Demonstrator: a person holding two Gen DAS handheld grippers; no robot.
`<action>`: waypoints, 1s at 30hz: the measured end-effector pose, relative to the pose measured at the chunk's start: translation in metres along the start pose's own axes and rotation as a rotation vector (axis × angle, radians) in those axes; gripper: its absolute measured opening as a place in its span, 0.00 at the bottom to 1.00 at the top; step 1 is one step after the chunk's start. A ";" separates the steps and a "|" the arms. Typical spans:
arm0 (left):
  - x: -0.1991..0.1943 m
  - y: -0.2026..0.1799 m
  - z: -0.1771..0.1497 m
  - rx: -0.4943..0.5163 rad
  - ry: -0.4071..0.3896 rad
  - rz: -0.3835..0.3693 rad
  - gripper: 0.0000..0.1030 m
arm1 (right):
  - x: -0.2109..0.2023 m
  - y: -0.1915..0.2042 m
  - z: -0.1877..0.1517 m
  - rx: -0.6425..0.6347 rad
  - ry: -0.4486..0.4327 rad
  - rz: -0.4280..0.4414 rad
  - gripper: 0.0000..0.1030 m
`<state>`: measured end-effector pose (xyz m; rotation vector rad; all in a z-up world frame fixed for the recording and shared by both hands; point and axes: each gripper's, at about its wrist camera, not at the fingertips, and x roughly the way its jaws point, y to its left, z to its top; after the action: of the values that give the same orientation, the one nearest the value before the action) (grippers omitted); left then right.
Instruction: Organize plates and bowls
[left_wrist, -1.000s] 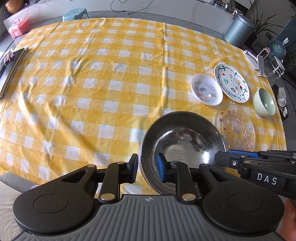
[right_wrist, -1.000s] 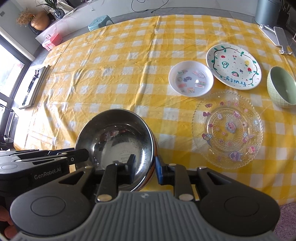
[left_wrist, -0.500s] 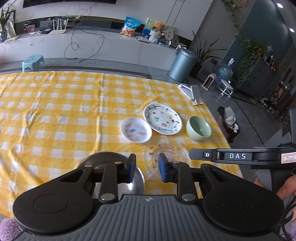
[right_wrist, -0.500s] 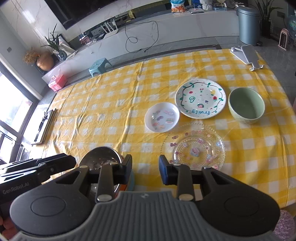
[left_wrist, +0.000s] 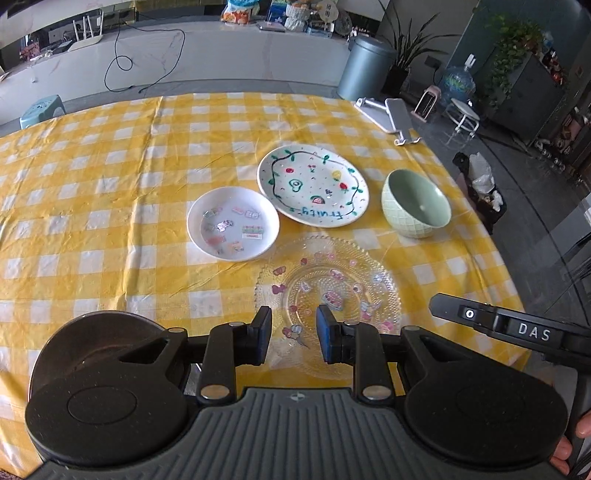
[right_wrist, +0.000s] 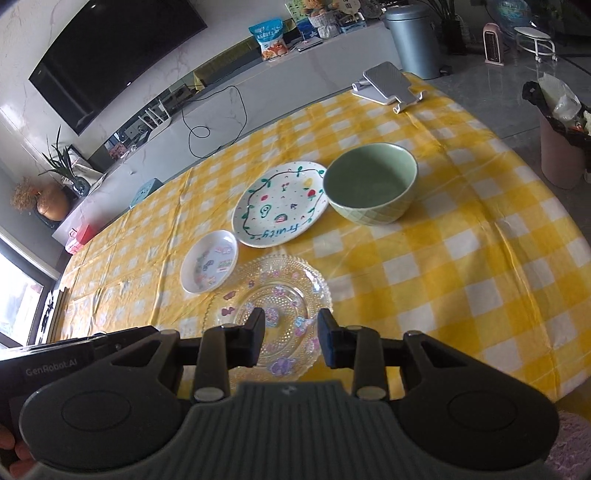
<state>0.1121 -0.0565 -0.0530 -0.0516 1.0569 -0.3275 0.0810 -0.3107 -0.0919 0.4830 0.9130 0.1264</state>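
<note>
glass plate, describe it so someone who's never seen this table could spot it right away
On the yellow checked tablecloth, four dishes cluster near the right end. The glass plate is the nearest of them, in front of the small white dish and the fruit plate. It alone is see-through, with a beaded, scalloped rim.

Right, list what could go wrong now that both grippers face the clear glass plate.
1. The clear glass plate with stickers lies flat on the yellow checked tablecloth, so the open jaws may slide off its thin rim or drag the cloth.
2. The left gripper and right gripper are close together and may collide.
3. The small white stickered dish sits right beside the plate and could get knocked.
</note>
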 end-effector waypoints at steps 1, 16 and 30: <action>0.006 0.001 0.004 -0.001 0.018 0.009 0.28 | 0.006 -0.005 -0.001 0.008 0.000 0.003 0.30; 0.070 0.012 0.034 -0.066 0.223 0.113 0.28 | 0.061 -0.029 0.004 0.044 0.014 0.041 0.25; 0.081 0.020 0.032 -0.140 0.254 0.079 0.17 | 0.078 -0.044 0.002 0.128 0.055 0.091 0.07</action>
<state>0.1802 -0.0643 -0.1094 -0.0956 1.3296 -0.1912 0.1255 -0.3265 -0.1677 0.6432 0.9567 0.1655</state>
